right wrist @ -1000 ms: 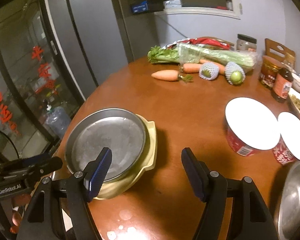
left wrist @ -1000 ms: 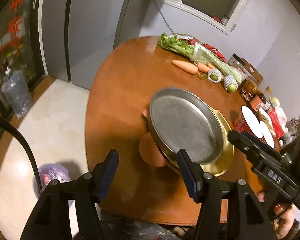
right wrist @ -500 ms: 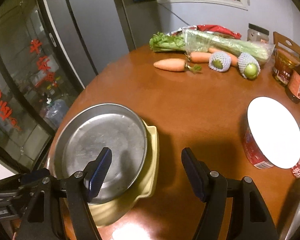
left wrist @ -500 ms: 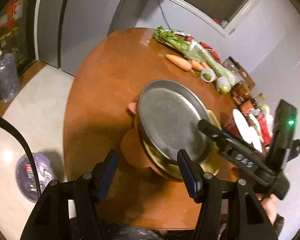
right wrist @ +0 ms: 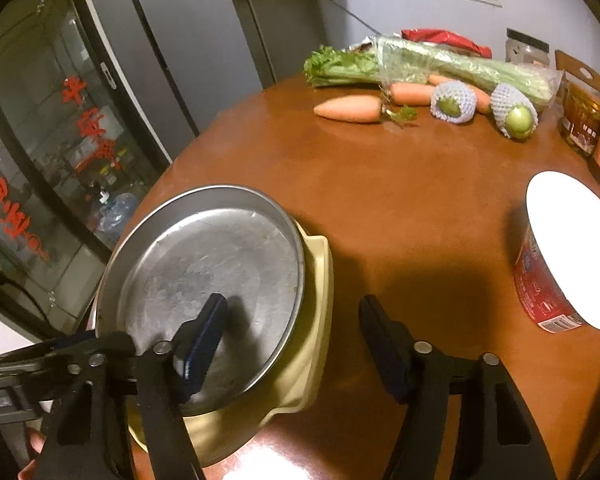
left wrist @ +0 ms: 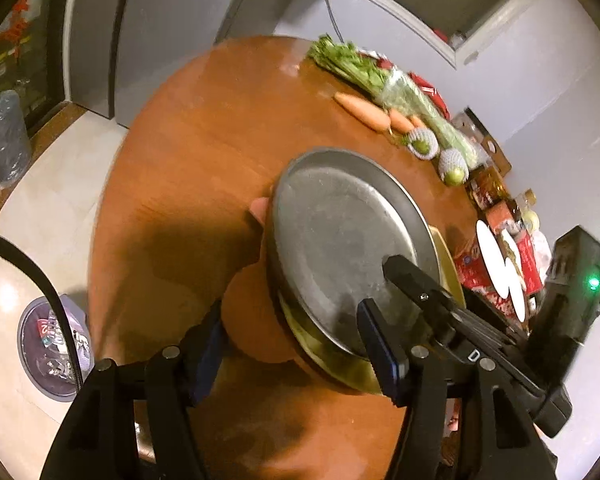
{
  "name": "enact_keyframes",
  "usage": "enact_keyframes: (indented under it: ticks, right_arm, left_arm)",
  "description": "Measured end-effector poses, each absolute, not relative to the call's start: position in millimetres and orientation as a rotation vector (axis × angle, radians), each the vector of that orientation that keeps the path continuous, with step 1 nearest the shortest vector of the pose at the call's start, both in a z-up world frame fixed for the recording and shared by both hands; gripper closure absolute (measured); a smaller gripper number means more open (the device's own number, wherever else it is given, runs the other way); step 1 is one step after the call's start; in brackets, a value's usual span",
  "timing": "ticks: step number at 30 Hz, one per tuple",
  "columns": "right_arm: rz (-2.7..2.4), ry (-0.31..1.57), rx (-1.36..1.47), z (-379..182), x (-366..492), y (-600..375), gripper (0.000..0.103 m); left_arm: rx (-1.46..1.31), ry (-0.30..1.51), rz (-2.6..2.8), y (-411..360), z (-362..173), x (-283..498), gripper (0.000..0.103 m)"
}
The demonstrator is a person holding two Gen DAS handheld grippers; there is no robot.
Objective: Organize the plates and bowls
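Only a letter "D" on the right tool (left wrist: 476, 354); red window characters (right wrist: 84, 120) illegible.

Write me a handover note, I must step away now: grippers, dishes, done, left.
Left gripper: open, straddling the stack's near edge at the pink dish.
Right gripper: open, jaws just been closing; one finger over the metal plate, the other outside the yellow dish; nothing clamped.
Stack: metal plate on yellow dish on pink dish, at the table edge.
Done: stacking.
Left: probably gripping and moving the stack.
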State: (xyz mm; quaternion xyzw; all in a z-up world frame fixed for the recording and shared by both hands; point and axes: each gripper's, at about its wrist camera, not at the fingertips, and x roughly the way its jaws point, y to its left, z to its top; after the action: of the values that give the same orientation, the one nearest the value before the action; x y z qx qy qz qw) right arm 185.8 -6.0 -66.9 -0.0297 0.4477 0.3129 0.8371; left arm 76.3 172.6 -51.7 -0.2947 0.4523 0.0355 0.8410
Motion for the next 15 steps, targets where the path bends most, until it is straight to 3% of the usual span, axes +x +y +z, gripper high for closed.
enact_keyframes:
  ticks: [15]
  right_arm:
    - [0.570, 0.889, -0.093, -62.0, 180.5, -26.6, 0.045]
  left_arm:
    - [-0.461, 0.987, 0.009, 142.6, -52.5, 125.7, 0.040]
